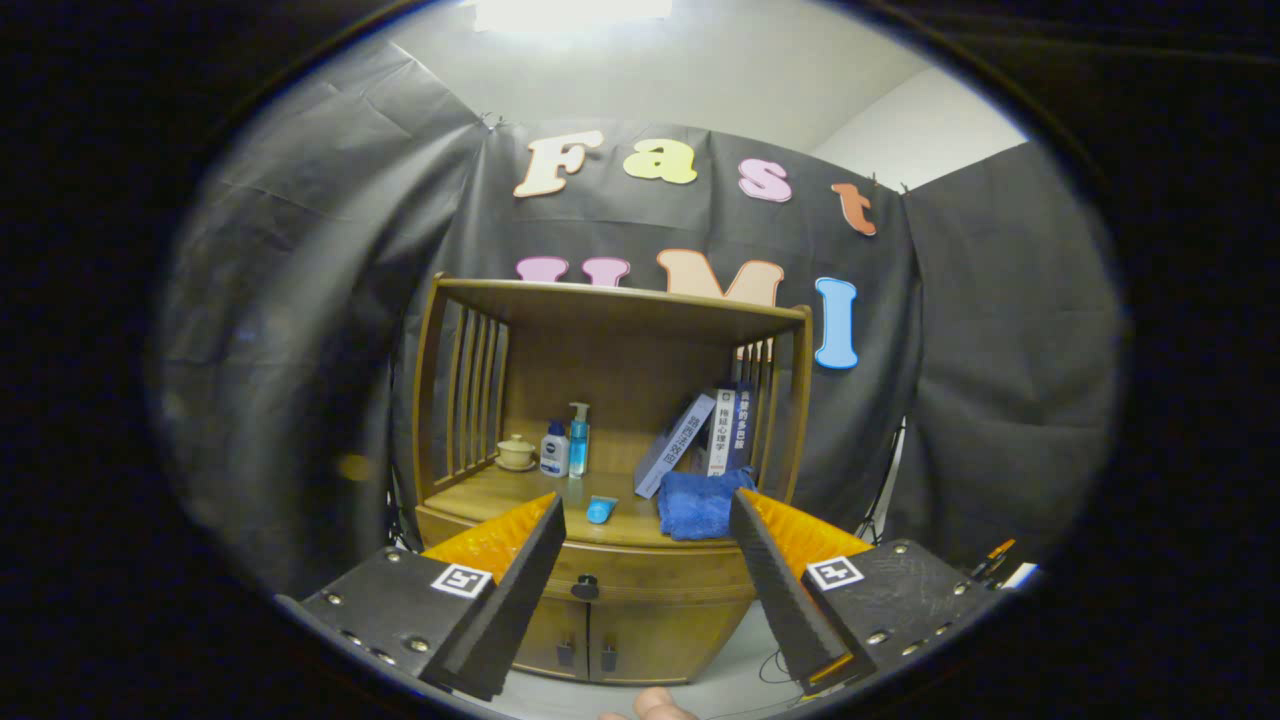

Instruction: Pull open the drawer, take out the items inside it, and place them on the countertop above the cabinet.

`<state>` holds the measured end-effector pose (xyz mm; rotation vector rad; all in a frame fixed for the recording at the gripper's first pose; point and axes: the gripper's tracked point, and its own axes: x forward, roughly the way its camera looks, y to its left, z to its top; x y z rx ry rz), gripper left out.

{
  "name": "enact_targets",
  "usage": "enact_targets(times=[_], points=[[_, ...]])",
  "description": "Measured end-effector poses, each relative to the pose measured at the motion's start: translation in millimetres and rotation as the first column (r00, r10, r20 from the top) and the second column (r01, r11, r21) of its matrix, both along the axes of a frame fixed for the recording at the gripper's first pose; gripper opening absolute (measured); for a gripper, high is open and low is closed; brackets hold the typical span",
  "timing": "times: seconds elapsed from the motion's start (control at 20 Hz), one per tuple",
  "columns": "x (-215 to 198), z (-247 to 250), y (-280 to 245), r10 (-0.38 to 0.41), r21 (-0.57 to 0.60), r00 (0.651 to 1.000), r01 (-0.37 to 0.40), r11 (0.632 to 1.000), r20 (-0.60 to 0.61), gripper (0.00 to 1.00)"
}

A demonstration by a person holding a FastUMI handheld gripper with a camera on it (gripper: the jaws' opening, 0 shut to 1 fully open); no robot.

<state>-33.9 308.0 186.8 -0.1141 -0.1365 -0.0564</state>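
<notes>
- Two jaws of the gripper point(648, 545) spread wide, holding nothing.
- Drawer point(640, 575) closed, knob point(585, 587) between jaws.
- Tabletop point(500, 492): blue towel point(697, 505) at 1 o'clock from knob.

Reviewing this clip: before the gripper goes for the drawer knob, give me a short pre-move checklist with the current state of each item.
1. Gripper open with nothing held: ok.
2. Drawer shut, not yet pulled: ok as a start.
3. Drawer knob in sight between the fingers, unobstructed: ok.
4. Fingers level with the knob: roughly, ok.
5. Free room on the countertop for items: ok left of the blue cloth and small blue object.
6. Drawer contents: cannot tell.
</notes>
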Motion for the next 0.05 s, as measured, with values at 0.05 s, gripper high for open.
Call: enact_targets(times=[0.05], points=[[-1.0, -0.2, -0.6, -0.001, 0.003, 1.0, 0.001, 1.0, -0.002, 0.99]])
